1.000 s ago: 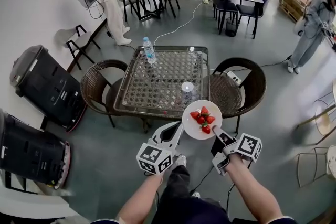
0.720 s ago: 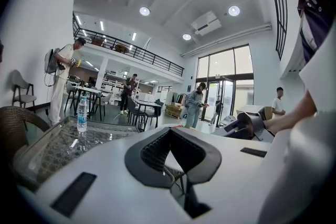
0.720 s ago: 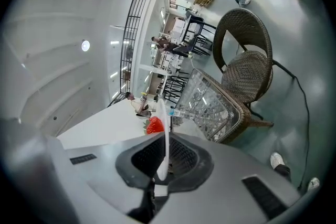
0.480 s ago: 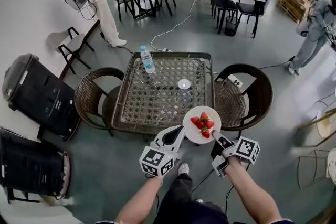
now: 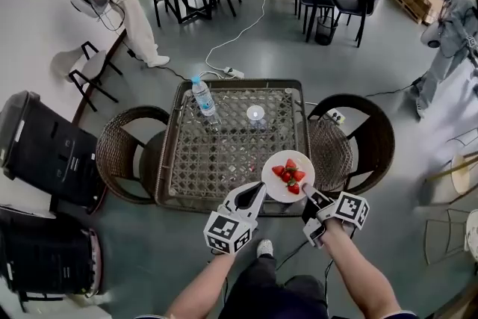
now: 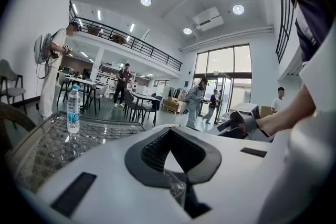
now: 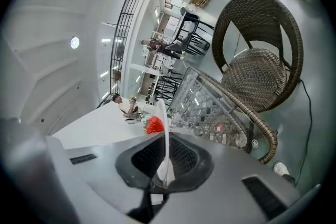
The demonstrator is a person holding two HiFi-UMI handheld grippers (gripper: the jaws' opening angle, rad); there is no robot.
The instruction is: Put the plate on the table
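Observation:
A white plate carrying several strawberries hangs over the near right corner of the glass-topped wicker table. My right gripper is shut on the plate's near rim. In the right gripper view the plate shows edge-on between the jaws of the right gripper, with a strawberry beside it. My left gripper is just left of the plate, above the table's front edge. In the left gripper view that gripper is shut with nothing in it.
A water bottle and a small round clear object stand on the far part of the table. Wicker chairs flank it on the left and right. Black cases stand at the left. A cable crosses the floor beyond.
Both grippers and the plate have come forward, from in front of the table to over its near right corner. The right gripper's hold on the plate is unchanged.

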